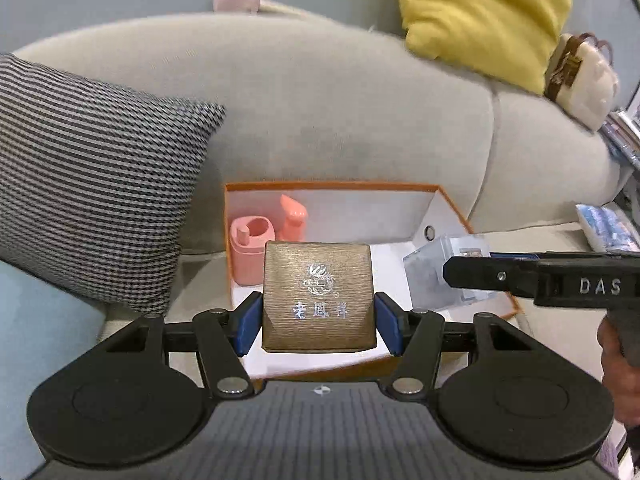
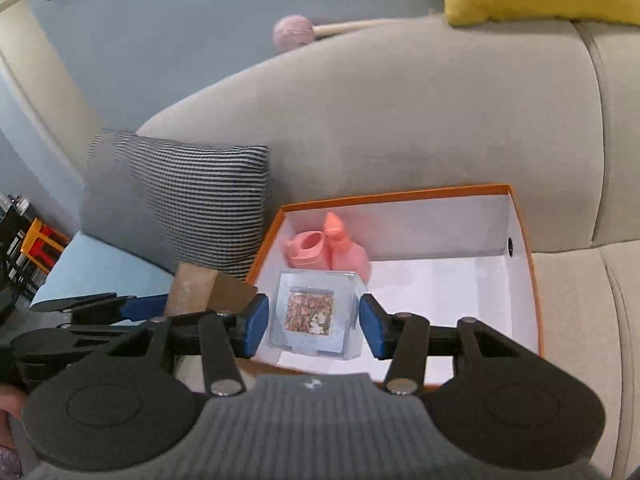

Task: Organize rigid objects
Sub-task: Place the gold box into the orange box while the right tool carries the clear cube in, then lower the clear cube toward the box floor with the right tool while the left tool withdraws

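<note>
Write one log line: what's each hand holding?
left: gold box | right: clear cube | both over orange box

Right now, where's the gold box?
The gold box is clamped in the left tool, over the near left part of the orange-rimmed box, in front of the pink containers.
</note>
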The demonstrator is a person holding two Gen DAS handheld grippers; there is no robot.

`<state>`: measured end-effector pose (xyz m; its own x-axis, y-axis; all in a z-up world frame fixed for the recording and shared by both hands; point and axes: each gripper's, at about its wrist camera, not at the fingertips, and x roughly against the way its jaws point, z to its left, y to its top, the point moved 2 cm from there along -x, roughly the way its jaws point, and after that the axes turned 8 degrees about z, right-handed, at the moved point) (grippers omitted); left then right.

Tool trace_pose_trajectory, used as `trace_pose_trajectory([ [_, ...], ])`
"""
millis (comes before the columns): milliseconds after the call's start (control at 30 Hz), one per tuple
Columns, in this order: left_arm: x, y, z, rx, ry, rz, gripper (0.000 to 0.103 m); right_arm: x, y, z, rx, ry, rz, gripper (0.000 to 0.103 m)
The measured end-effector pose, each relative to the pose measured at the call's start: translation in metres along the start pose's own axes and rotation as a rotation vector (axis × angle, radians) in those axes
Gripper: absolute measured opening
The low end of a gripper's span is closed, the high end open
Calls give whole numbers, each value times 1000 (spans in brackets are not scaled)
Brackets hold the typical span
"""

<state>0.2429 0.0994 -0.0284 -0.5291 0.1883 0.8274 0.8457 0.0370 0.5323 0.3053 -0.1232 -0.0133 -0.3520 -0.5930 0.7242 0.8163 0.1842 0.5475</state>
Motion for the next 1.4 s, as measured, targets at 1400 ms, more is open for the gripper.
trace_pose_trajectory([
  [1400, -151, 22, -7, -339, 275, 262, 71, -142, 21, -54, -84, -89, 242, 51],
])
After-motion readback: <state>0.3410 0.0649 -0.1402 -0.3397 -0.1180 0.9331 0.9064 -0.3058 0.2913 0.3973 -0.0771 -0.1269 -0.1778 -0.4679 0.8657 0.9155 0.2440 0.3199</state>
